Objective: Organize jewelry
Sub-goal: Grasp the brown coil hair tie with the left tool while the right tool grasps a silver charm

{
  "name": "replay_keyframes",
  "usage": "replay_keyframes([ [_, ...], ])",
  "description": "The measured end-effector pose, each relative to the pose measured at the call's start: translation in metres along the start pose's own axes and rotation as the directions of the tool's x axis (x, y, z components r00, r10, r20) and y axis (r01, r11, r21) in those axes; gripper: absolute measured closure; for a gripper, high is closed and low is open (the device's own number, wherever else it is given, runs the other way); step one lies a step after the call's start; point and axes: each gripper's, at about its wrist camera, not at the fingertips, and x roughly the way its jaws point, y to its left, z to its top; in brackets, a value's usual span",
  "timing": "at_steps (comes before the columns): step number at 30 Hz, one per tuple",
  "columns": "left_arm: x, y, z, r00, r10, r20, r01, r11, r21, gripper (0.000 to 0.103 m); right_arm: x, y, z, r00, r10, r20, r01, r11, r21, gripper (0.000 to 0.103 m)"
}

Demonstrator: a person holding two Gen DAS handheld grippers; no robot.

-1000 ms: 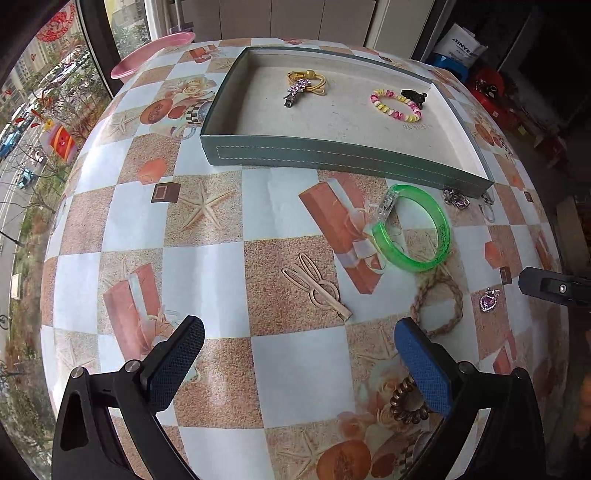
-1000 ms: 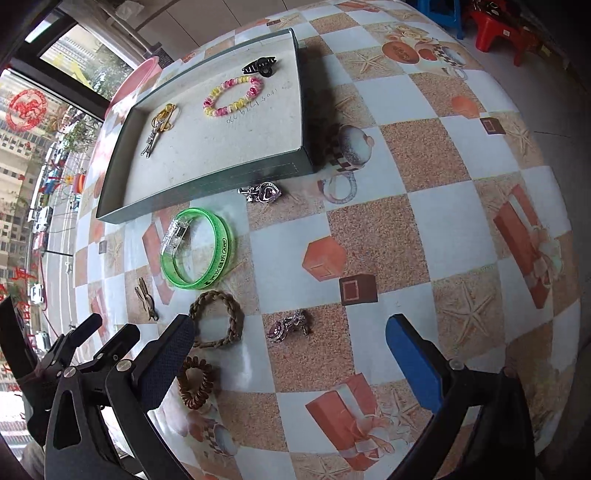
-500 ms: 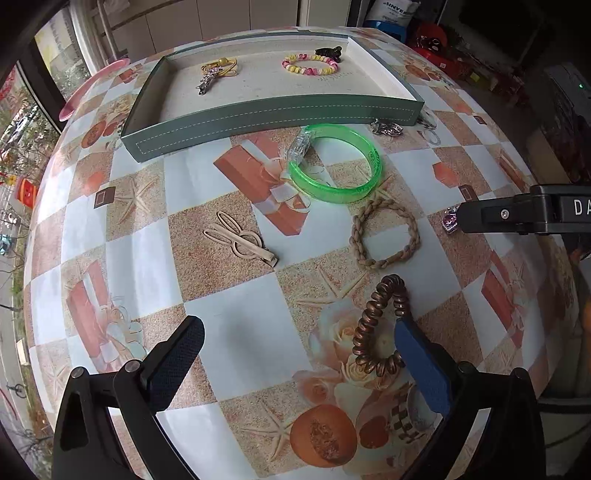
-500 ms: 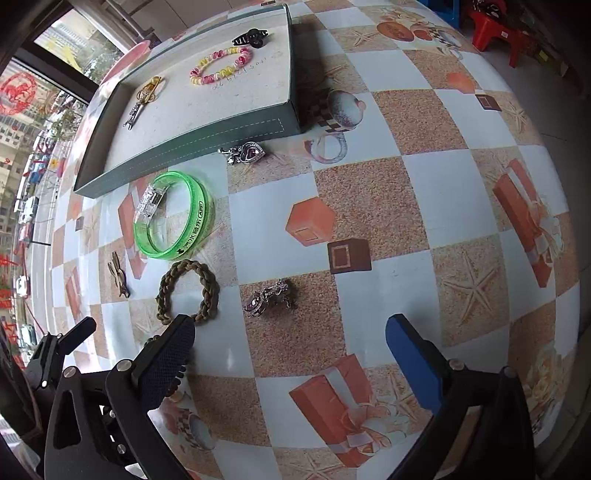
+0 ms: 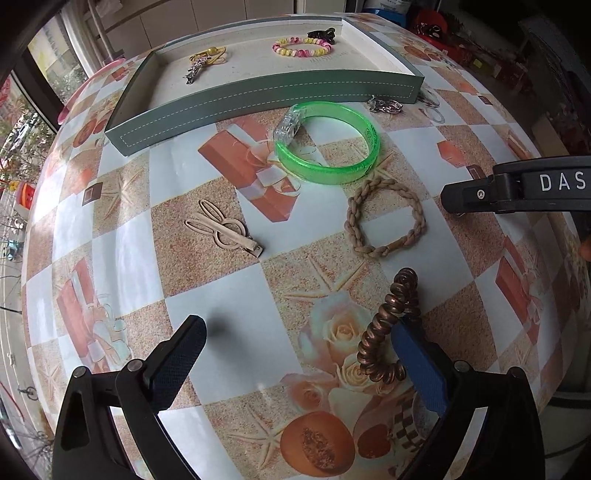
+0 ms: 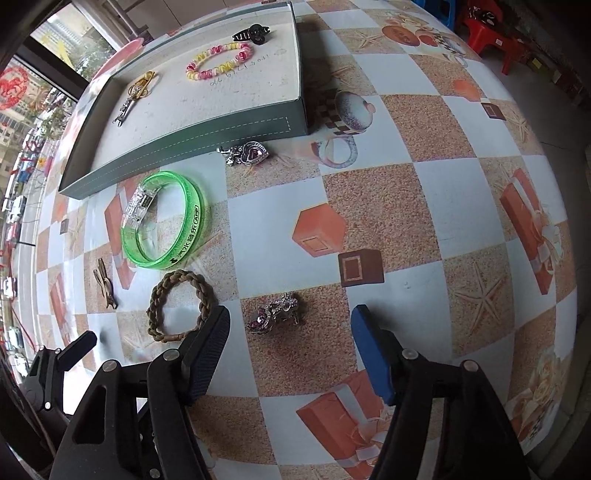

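My left gripper (image 5: 299, 350) stands open over the tablecloth. A brown coil hair tie (image 5: 384, 332) rests on edge against the inside of its right finger (image 5: 413, 362). My right gripper (image 6: 290, 332) points down with its jaws closing. A pink heart charm (image 6: 273, 317) lies on the cloth between its fingertips, and the pads are clear of it. The grey-green tray (image 5: 258, 92) at the far side holds a pink-yellow bead bracelet (image 5: 301, 46), a gold piece (image 5: 207, 59) and a black clip (image 5: 323, 35).
Loose on the cloth lie a green bangle (image 5: 328, 144), a braided bracelet (image 5: 384, 221), a beige rabbit hair clip (image 5: 221, 229) and a second heart charm (image 6: 247, 153) by the tray wall (image 6: 203, 140). One finger (image 5: 517, 188) of the right gripper reaches in from the right.
My left gripper has moved right and down until the coil hair tie rests against its right finger. My right gripper has sunk over the pink charm and its jaws have narrowed.
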Motion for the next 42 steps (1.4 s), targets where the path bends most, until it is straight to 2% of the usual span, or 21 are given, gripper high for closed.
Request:
replay_keyframes([
  [2,0.001,-0.004,0.0,1.0,0.0,0.005,0.0,1.0,-0.003,0.001,0.0,0.005,-0.001,1.0,-0.019,0.006,0.019,1.0,-0.008,0.046],
  [5,-0.001,-0.008,-0.001,1.0,-0.006,0.019,0.006,1.0,0.002,0.01,0.0,0.014,-0.003,0.998,-0.065,0.02,0.066,0.997,-0.037,0.059],
  [12,-0.006,-0.018,0.0,0.999,-0.017,0.033,0.016,0.999,0.028,0.03,0.0,0.03,-0.009,0.994,-0.1,0.035,0.103,0.991,-0.089,0.074],
  [14,-0.006,-0.019,0.002,0.999,-0.024,0.033,0.023,0.999,0.031,0.035,0.0,0.034,-0.013,0.994,-0.105,0.038,0.108,0.989,-0.096,0.084],
  [15,-0.006,-0.02,0.002,0.999,-0.03,0.038,0.029,0.999,0.034,0.045,-0.001,0.034,-0.014,0.994,-0.102,0.039,0.105,0.99,-0.095,0.089],
  [16,-0.007,-0.02,0.003,0.998,-0.038,0.043,0.036,0.999,0.041,0.062,-0.001,0.034,-0.017,0.995,-0.096,0.039,0.099,0.991,-0.09,0.089],
  [18,-0.006,-0.019,0.007,0.997,-0.074,0.038,0.072,0.996,0.044,0.079,-0.002,0.033,-0.019,0.996,-0.08,0.039,0.083,0.993,-0.078,0.09],
  [21,-0.007,-0.011,0.007,0.99,-0.137,0.035,0.137,0.991,0.001,0.079,-0.003,0.024,-0.022,0.999,-0.04,0.036,0.042,0.998,-0.051,0.09],
  [27,-0.01,0.005,0.006,0.979,-0.202,0.041,0.205,0.976,-0.079,0.079,-0.008,0.007,-0.024,0.998,0.051,0.037,-0.052,0.999,0.015,0.09],
  [36,-0.031,0.019,0.017,0.972,-0.211,0.102,0.219,0.972,-0.085,0.079,-0.028,-0.024,-0.015,0.992,0.118,0.046,-0.121,0.991,0.057,0.09],
  [42,-0.042,0.032,0.039,0.968,-0.201,0.149,0.217,0.972,-0.094,0.079,-0.049,-0.025,0.001,0.985,0.153,0.076,-0.157,0.987,0.044,0.09],
])
